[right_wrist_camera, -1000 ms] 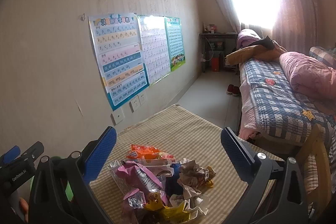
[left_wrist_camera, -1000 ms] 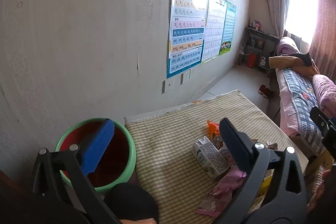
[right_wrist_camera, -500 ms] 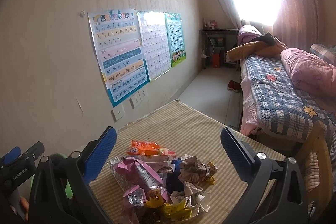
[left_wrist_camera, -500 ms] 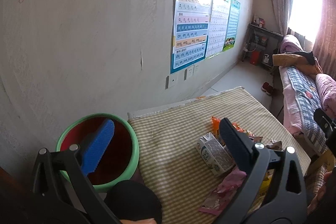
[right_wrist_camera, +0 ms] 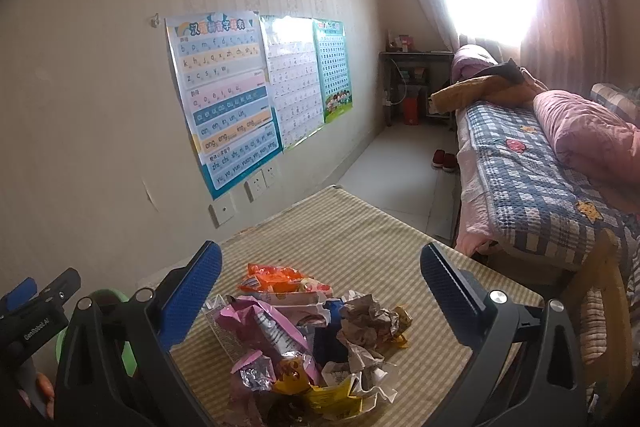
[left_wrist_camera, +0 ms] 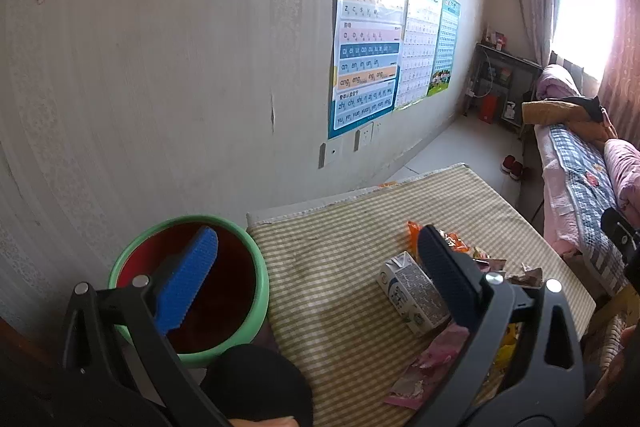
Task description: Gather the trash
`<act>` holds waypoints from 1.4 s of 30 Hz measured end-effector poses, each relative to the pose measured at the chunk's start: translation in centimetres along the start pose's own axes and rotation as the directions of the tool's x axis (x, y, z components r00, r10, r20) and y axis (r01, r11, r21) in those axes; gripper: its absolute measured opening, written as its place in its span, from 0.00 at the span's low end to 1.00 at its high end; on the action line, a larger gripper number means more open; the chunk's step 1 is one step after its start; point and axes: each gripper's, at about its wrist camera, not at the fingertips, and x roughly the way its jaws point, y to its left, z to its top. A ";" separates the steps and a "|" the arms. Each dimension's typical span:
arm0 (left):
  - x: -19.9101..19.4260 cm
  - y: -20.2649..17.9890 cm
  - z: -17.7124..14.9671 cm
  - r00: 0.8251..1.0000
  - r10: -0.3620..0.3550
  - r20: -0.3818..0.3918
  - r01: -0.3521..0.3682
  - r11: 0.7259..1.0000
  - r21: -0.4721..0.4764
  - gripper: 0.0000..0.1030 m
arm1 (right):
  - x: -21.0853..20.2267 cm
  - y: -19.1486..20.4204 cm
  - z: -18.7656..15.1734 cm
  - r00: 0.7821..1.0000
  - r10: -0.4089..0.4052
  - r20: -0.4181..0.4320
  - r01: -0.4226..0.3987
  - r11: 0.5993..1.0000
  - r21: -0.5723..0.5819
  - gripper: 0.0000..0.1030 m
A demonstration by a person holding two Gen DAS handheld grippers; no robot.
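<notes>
A heap of trash (right_wrist_camera: pixel 312 339) lies on the checked tablecloth (right_wrist_camera: pixel 360 247): an orange wrapper (right_wrist_camera: pixel 272 275), pink wrappers, crumpled paper (right_wrist_camera: pixel 368 323) and a yellow wrapper. In the left wrist view a white milk carton (left_wrist_camera: pixel 412 295) lies on its side at the heap's near edge. A green bin with a red inside (left_wrist_camera: pixel 200 283) stands at the table's left end. My left gripper (left_wrist_camera: pixel 316 271) hangs open above the table between bin and carton, holding nothing. My right gripper (right_wrist_camera: pixel 320 283) is open above the heap, nothing between its fingers.
A wall with posters (left_wrist_camera: pixel 368 39) runs along the table's far side. A bed (right_wrist_camera: pixel 532 179) with pink bedding stands to the right, and a wooden chair back (right_wrist_camera: pixel 600 291) is beside the table's right edge. Red shoes (right_wrist_camera: pixel 444 161) sit on the floor.
Both grippers have tilted and eased slightly; the table and trash sit a little lower and farther in both views. Both stay open and nothing has been picked up.
</notes>
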 end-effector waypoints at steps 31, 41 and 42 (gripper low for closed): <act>0.9 0.1 -0.4 0.999 0.027 -0.027 -0.027 1.000 0.012 0.95 | 1.0 -0.1 -0.9 0.999 0.011 -0.043 -0.011 1.000 0.014 0.93; 0.0 0.4 -0.3 1.000 -0.018 0.009 0.018 1.000 -0.008 0.95 | 0.9 -0.2 -0.9 0.999 0.013 -0.047 -0.013 1.000 0.013 0.93; -0.1 0.3 -0.2 1.000 -0.016 0.021 0.016 1.000 -0.010 0.95 | 0.9 -0.2 -0.9 0.999 0.014 -0.048 -0.013 1.000 0.014 0.93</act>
